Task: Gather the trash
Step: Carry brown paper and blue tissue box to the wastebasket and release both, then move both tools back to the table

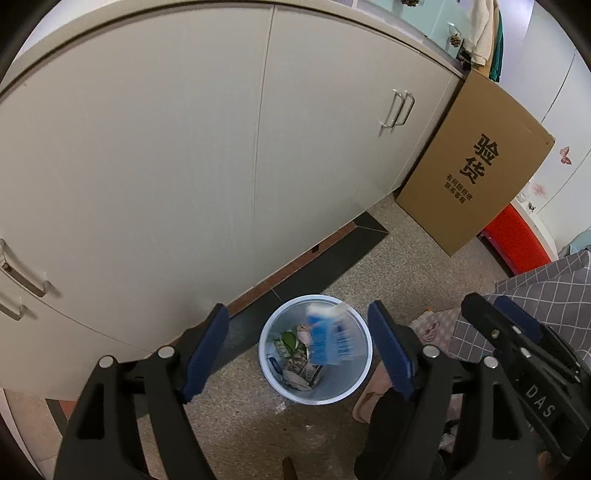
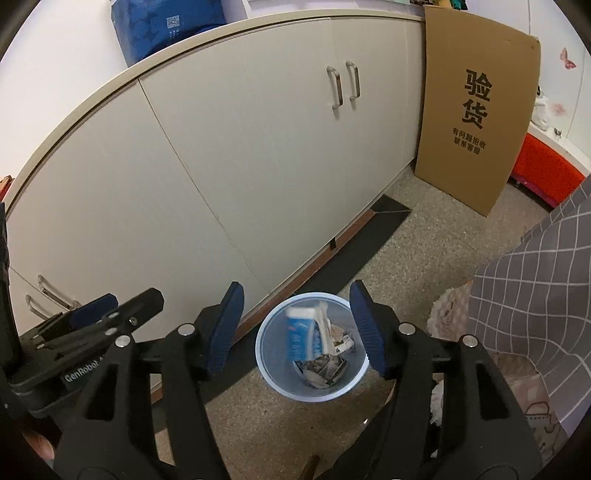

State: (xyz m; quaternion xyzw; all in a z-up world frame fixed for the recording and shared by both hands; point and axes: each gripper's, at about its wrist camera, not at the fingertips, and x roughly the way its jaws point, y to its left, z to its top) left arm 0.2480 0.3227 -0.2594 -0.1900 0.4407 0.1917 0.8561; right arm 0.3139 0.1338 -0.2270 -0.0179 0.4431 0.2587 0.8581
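Right wrist view: a blue-and-white carton (image 2: 301, 338) sits blurred inside the mouth of a pale blue waste bin (image 2: 271, 373), its white top near the far rim and its lower end against crumpled printed wrappers (image 2: 325, 365) in the bottom of the bin. The left wrist view shows the same carton (image 1: 327, 338) equally blurred, tilted over the bin (image 1: 354, 384), with a green scrap (image 1: 288, 339) and printed paper packets (image 1: 301, 369) beside it. The bin stands on speckled floor (image 2: 424, 251), just beside the base of a white cabinet (image 2: 229, 147) with 2 pairs of metal handles. The right gripper (image 2: 297, 326) is above the bin with its 2 blue-padded fingers (image 2: 227, 328) spread on either side of the rim; nothing is between them and they touch neither carton nor bin. The left gripper (image 1: 297, 345) is also above the bin, its 2 fingers (image 1: 207, 349) spread wide with nothing gripped. Each gripper appears at the edge of the other's view, side by side. A brown cardboard sheet (image 2: 476, 110) with dark printed characters leans against the end of the cabinet, and a red box (image 2: 546, 173) lies beyond it. Grey checked fabric (image 2: 535, 288) occupies the right side. A blue package (image 2: 166, 26) rests on the cabinet top.
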